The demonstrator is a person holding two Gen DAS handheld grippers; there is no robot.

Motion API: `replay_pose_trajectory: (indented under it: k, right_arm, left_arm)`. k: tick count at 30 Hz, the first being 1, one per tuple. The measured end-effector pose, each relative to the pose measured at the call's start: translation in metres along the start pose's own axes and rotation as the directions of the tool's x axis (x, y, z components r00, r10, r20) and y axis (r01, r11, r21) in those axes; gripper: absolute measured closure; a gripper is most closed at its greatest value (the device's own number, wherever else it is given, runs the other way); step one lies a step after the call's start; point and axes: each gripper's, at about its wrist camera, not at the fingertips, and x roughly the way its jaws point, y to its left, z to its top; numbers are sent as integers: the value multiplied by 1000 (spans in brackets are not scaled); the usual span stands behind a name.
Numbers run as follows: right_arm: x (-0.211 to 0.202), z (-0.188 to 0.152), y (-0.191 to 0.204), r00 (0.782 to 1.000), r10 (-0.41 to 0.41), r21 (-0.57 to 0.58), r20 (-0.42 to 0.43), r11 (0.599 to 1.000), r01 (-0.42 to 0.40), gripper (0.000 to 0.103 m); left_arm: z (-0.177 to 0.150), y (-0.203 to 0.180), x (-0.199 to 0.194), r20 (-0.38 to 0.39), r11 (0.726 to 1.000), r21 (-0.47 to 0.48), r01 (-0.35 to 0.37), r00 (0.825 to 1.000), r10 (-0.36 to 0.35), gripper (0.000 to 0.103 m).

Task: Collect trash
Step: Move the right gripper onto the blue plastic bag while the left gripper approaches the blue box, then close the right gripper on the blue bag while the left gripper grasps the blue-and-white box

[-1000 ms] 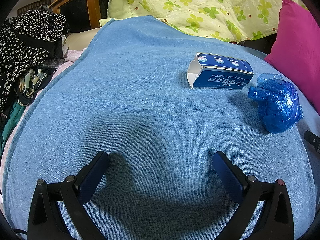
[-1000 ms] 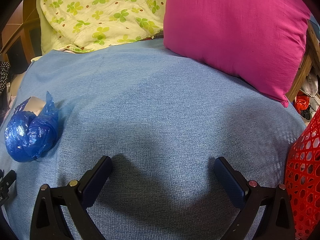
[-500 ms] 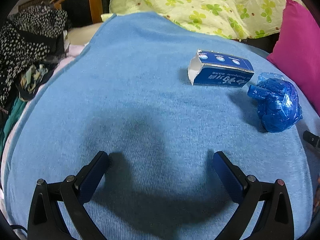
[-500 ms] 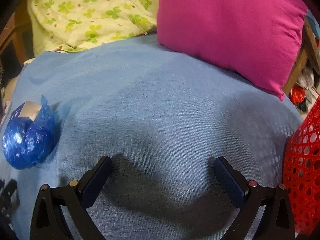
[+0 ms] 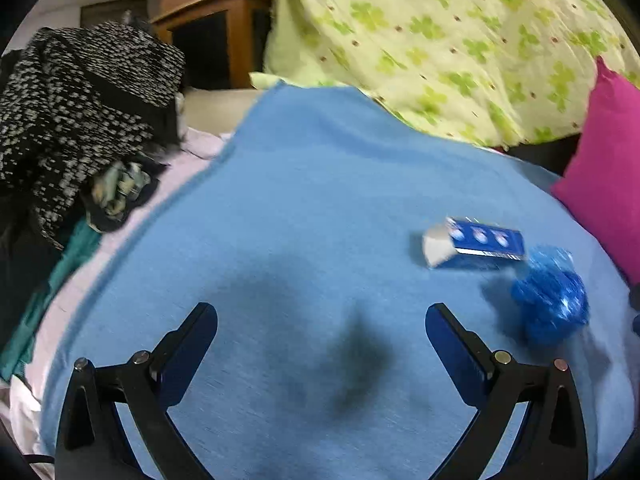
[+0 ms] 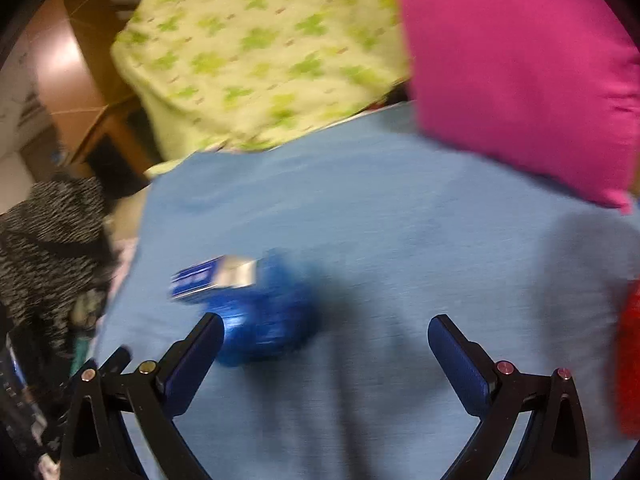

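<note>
We look across a wide blue blanket (image 5: 304, 208) that fills the middle and lower part of both views. A yellow-green flowered quilt (image 5: 460, 40) is bunched along the top, and a pink pillow (image 6: 516, 68) fills the upper right of the right-hand view. A heap of black-and-white speckled clothes (image 5: 76, 108) sits at the upper left of the left-hand view. At the far right edge of the right-hand view there is a red smear that is most likely the red basket (image 6: 630, 360), now almost out of frame.

The trash is two pieces lying close together, perhaps touching: an empty blue toothpaste box (image 5: 474, 248) with its end flap open, and a crumpled blue plastic bag (image 5: 550, 300) just beside it, at middle right of the left-hand view.

Half a second ago the bag sat at the far left edge of the right-hand view; now the bag (image 6: 264, 316) is lower centre-left, just ahead of one fingertip of the right gripper (image 6: 326, 334), and both views are blurred by fast motion. We judge that the right gripper is swinging toward the bag to take it first.

Both the left gripper (image 5: 322, 322) and the right one are spread wide and hold nothing.
</note>
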Motion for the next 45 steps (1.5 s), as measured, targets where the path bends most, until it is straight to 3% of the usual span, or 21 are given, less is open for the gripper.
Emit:
replay_pose_trajectory:
  k: [4, 7, 9, 10, 14, 19, 23, 28, 31, 37, 40, 42, 44, 45]
  right_arm:
    - [37, 0, 30, 998, -11, -48, -63, 999, 8, 0]
    - [59, 2, 35, 995, 26, -12, -97, 1000, -28, 2]
    - [76, -2, 35, 989, 40, 15, -143, 999, -38, 22]
    - [82, -4, 36, 984, 77, 33, -162, 997, -72, 23]
    - [75, -4, 27, 985, 110, 38, -129, 994, -106, 36]
    - [49, 4, -2, 987, 141, 110, -74, 985, -132, 38]
    - [35, 10, -18, 989, 139, 139, -55, 982, -131, 38]
    - [29, 11, -38, 985, 161, 185, -62, 972, -147, 38]
    - [29, 10, -43, 979, 193, 218, -65, 960, -174, 38]
    - [28, 6, -49, 975, 210, 240, -70, 952, -188, 38]
    - [27, 6, -51, 973, 220, 249, -64, 948, -197, 38]
    - [25, 6, -49, 974, 219, 242, -58, 950, -200, 38]
    - [24, 7, -47, 974, 222, 238, -49, 949, -205, 38]
    - [23, 7, -46, 974, 222, 236, -45, 950, -205, 38]
  left_arm:
    - [3, 2, 14, -34, 1000, 5, 19, 999, -19, 0]
    - [12, 2, 21, -23, 999, 20, 27, 999, -27, 0]
    - [18, -1, 24, -12, 998, 28, 48, 999, -47, 0]
    - [21, -2, 26, -3, 998, 34, 56, 998, -56, 0]
    - [34, -11, 33, 20, 989, 73, 126, 992, -128, 0]
    - [51, -40, 44, 56, 972, 141, 190, 978, -199, 0]
    - [54, -79, 51, 31, 927, 283, 246, 964, -266, 0]
    - [47, -112, 51, -34, 825, 459, 329, 935, -354, 0]
    - [44, -121, 54, -55, 790, 507, 345, 928, -369, 0]
    - [45, -130, 67, -105, 761, 527, 379, 917, -384, 0]
    - [46, -130, 75, -127, 760, 527, 380, 920, -372, 0]
    - [46, -128, 79, -159, 757, 506, 412, 908, -388, 0]
    - [47, -127, 82, -177, 767, 487, 417, 907, -381, 9]
    - [47, -127, 84, -191, 770, 471, 429, 903, -386, 22]
